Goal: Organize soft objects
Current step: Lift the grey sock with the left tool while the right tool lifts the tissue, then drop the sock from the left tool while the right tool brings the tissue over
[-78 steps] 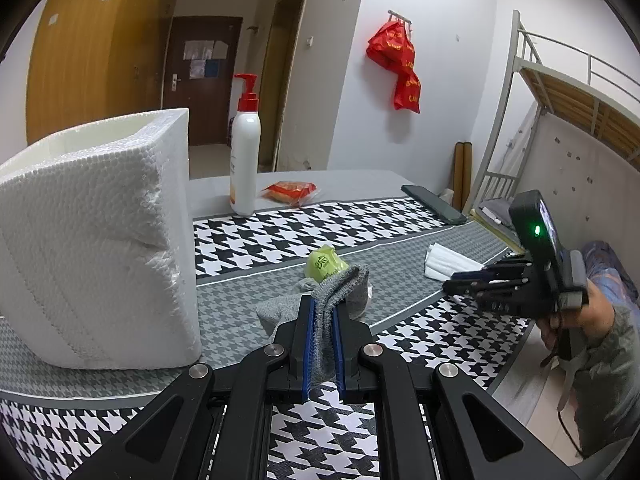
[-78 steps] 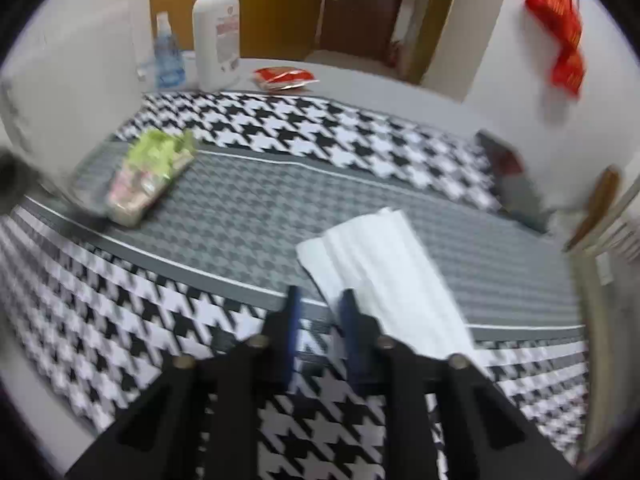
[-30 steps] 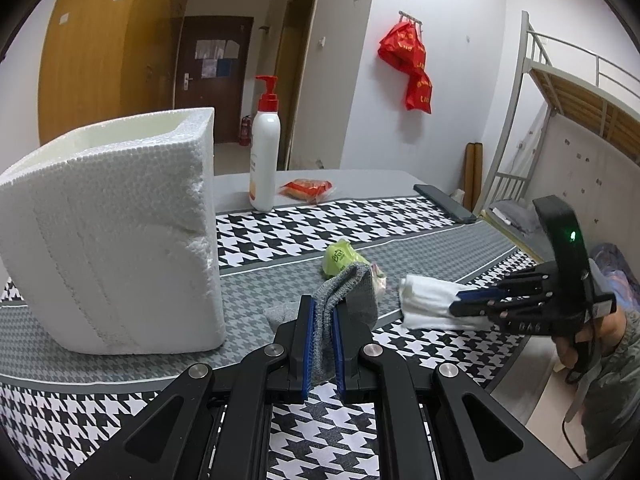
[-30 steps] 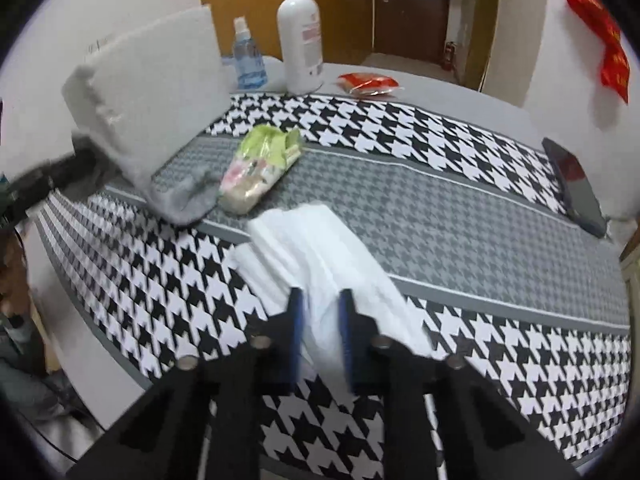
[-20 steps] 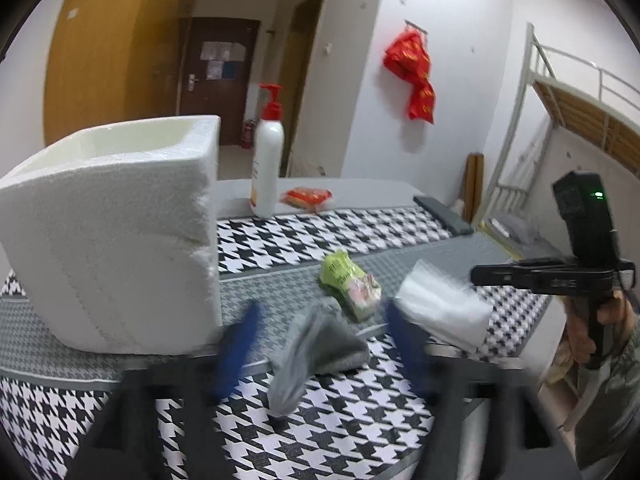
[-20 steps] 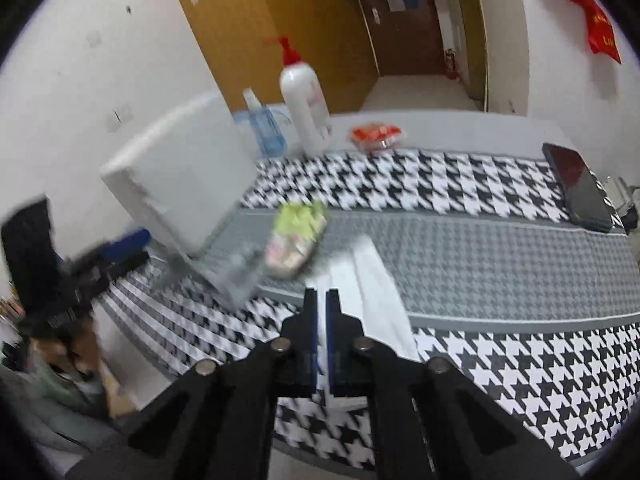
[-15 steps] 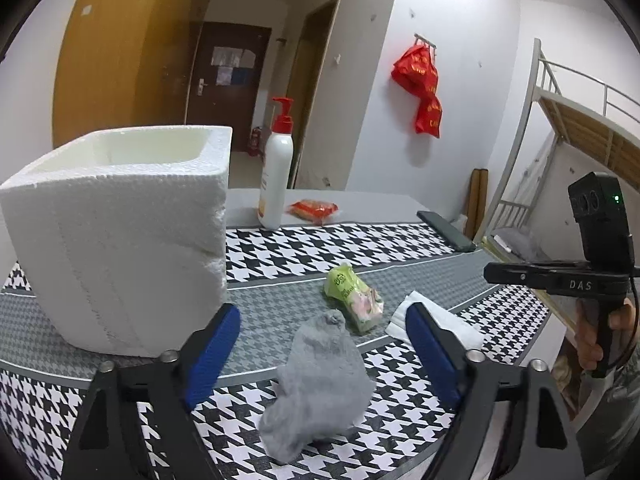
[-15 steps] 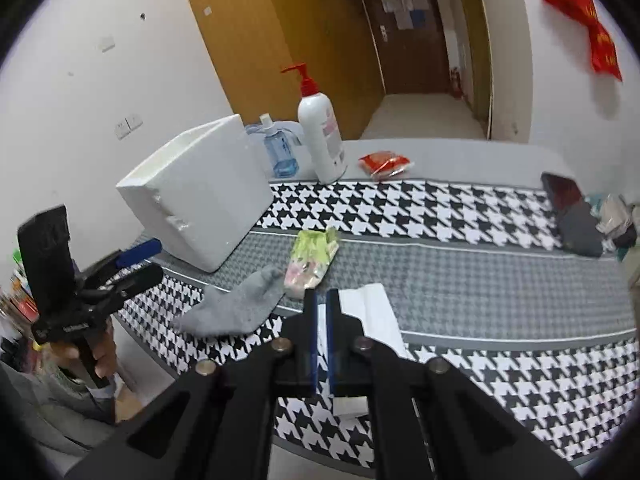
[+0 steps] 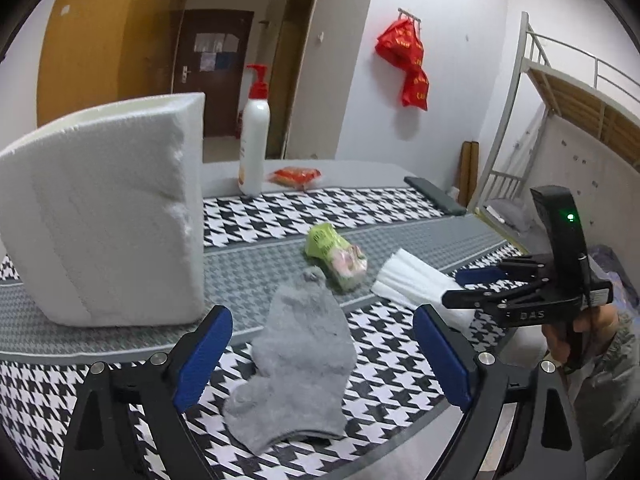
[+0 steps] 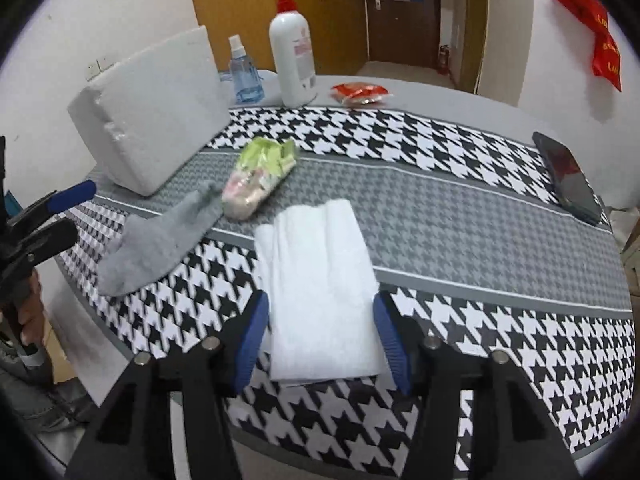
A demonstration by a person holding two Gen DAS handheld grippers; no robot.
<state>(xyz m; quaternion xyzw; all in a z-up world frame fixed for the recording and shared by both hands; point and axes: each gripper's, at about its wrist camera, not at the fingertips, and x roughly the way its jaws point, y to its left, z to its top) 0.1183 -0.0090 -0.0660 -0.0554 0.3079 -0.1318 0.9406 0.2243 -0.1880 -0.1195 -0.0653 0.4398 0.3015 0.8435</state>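
1. Sock, grey and limp, lies flat on the houndstooth cloth near the table's front edge, its toe end touching or just short of the green snack pack; the view won't settle which.
2. Left gripper hangs over the sock with its jaws wide and opening; the sock sits between the blue pads, but neither pad touches it.
3. Towel, white and folded, lies just right of the sock, running from the grey band of the cloth down onto the checks.
4. Right gripper straddles the towel's near end, jaws opening; the pads stand just outside the towel's edges and seem clear of it, so nothing is gripped.
5. Foam box stands at the left, just behind the sock.
6. Pump bottle, spray bottle and a red packet sit at the far side; a dark phone lies at the right edge.
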